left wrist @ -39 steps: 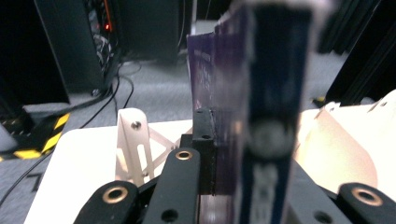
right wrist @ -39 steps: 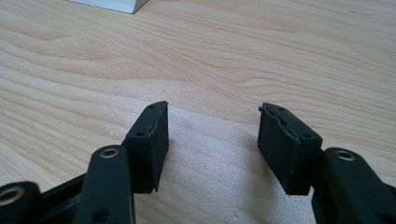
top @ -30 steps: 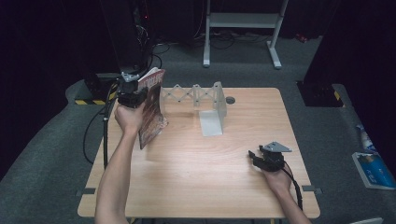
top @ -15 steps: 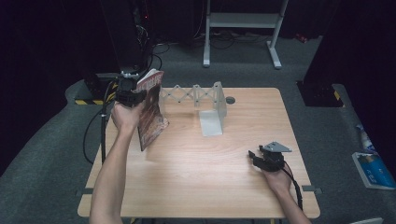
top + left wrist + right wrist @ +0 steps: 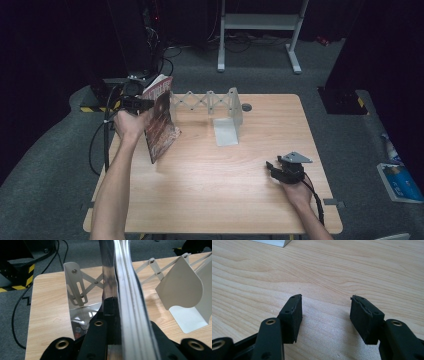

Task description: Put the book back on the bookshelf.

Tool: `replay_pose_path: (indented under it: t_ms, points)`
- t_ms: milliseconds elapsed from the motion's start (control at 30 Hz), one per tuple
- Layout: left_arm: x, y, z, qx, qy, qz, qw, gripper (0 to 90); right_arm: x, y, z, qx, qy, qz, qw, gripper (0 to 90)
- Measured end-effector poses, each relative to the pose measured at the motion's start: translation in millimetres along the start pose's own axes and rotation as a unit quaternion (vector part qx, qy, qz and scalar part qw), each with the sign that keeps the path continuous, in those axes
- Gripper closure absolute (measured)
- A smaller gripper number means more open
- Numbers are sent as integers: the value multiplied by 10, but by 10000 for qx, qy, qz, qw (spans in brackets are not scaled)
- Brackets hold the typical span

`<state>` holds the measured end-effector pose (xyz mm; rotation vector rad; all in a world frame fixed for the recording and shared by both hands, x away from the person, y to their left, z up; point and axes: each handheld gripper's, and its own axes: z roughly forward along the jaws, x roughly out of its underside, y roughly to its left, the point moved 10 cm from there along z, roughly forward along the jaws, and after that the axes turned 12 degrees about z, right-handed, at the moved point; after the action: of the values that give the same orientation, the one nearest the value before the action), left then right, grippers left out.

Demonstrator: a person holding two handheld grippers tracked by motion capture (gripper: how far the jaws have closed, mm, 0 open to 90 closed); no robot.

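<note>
A magazine [image 5: 161,120] is seen standing upright on its lower edge in the upper left part of the high view, on the left side of the wooden table [image 5: 215,200]. It is pinched near its top by the left gripper [image 5: 142,104], whose jaws are pressed together on it. In the left gripper view the magazine [image 5: 127,290] is shown edge-on in the middle of the frame, running from the bottom edge to the top, with its glossy cover to the left and its pale page edges to the right, clamped between the two black jaws.

Just to the right of the magazine in the high view, an expanding metal book rack [image 5: 207,102] is stretched along the far edge of the table, with a light grey bookend [image 5: 227,127] at its right end. In the left gripper view one metal divider [image 5: 75,283] of the rack is seen left of the magazine and the bookend [image 5: 185,295] at the right of the frame.

The right gripper [image 5: 274,169] is held low over the table in the lower right of the high view, well apart from the magazine. In the right gripper view its jaws are spread wide [image 5: 325,315], with nothing but bare wood between them.
</note>
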<state>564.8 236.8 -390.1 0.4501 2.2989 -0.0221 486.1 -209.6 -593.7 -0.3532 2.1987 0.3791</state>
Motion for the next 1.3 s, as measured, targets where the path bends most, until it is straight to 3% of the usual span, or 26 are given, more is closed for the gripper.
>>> replay_pose_path:
  t_ms: [333, 500, 933, 1300]
  points:
    - [-17, 61, -167, -40, -595, -190, 9980, 840, 1, -1, -1, 1, 3, 0, 10000, 432]
    - [-49, 58, -212, -174, -780, -118, 9967, 840, 3, -1, -3, 7, 8, 11, 10000, 431]
    - [26, 60, -95, -327, -1231, -375, 9911, 840, 4, -3, -4, 16, 12, 17, 10000, 432]
    - [46, 49, -54, -452, -1509, -396, 9867, 839, 4, -3, -4, 17, 11, 18, 10000, 431]
